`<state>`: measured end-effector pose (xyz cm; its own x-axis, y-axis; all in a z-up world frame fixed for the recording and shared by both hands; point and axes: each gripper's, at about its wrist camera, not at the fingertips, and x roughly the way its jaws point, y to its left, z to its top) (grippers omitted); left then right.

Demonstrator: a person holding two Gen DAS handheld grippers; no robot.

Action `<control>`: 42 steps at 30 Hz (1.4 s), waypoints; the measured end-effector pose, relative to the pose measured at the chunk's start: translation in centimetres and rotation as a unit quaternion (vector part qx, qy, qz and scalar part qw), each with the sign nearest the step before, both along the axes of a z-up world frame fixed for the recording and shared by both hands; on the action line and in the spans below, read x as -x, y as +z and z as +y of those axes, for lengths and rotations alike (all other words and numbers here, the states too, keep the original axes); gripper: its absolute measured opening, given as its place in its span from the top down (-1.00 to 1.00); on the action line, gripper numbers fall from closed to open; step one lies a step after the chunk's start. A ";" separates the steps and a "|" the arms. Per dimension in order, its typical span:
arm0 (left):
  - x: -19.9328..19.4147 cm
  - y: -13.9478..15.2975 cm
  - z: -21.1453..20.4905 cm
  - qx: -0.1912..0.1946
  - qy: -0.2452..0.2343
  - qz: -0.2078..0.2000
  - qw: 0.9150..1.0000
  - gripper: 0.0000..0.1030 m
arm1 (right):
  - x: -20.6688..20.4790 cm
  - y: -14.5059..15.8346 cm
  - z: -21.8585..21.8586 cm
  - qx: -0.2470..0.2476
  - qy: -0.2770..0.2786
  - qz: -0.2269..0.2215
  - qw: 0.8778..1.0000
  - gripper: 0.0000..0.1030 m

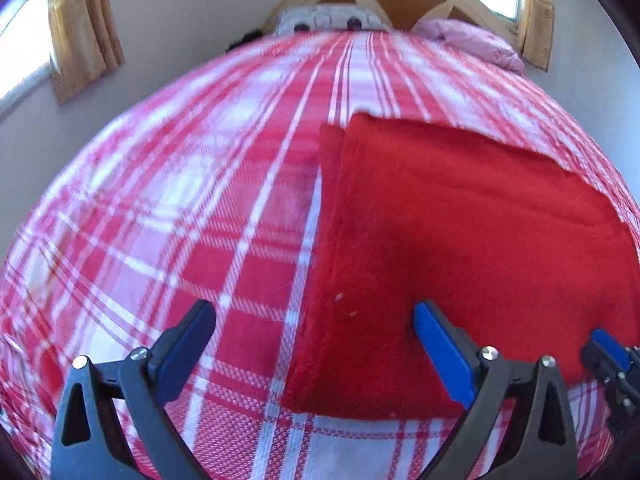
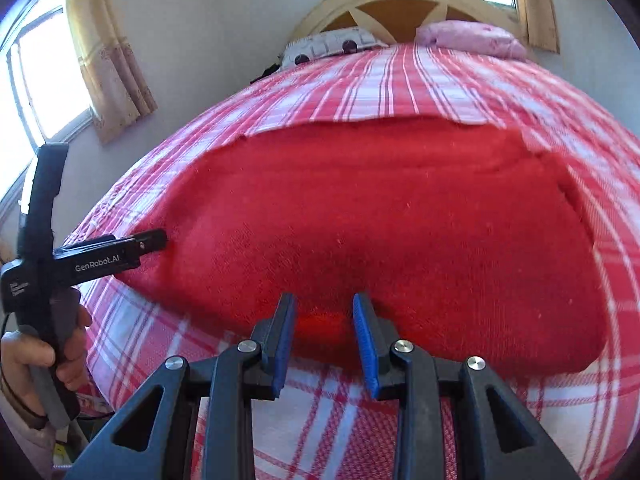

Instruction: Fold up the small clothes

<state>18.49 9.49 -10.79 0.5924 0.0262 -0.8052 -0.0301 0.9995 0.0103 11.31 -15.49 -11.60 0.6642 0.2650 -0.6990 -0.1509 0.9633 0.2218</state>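
A red fleece garment lies folded flat on the plaid bed; it also fills the middle of the right wrist view. My left gripper is open wide over the garment's left edge near its front corner, one finger over the bedcover and one over the cloth. It shows from the side in the right wrist view, at the garment's left edge. My right gripper is partly open at the garment's near edge, holding nothing; its tip shows at the right in the left wrist view.
The red and white plaid bedcover spreads all around the garment. A patterned pillow and a pink pillow lie at the wooden headboard. Curtained windows flank the bed. A hand holds the left gripper's handle.
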 end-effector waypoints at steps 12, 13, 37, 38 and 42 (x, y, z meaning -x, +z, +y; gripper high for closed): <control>0.0 -0.1 1.7 0.160 0.007 -0.007 0.987 -1.00 | -2.3 5.4 0.8 -0.079 0.015 -0.045 0.996 0.31; 0.1 0.0 1.4 0.157 0.003 -0.008 0.988 -1.00 | -3.0 5.6 1.4 -0.075 0.024 -0.041 0.996 0.28; 2.5 0.1 1.8 0.260 -0.010 -0.070 0.963 0.67 | -19.5 2.1 18.3 0.010 0.165 0.096 0.982 -0.20; 2.2 -0.1 1.9 0.263 -0.004 -0.063 0.963 0.67 | -19.5 1.9 18.4 0.018 0.164 0.093 0.982 -0.20; 1.5 -0.6 2.8 0.275 0.002 -0.051 0.960 0.65 | -18.8 1.2 18.0 0.036 0.163 0.091 0.982 -0.20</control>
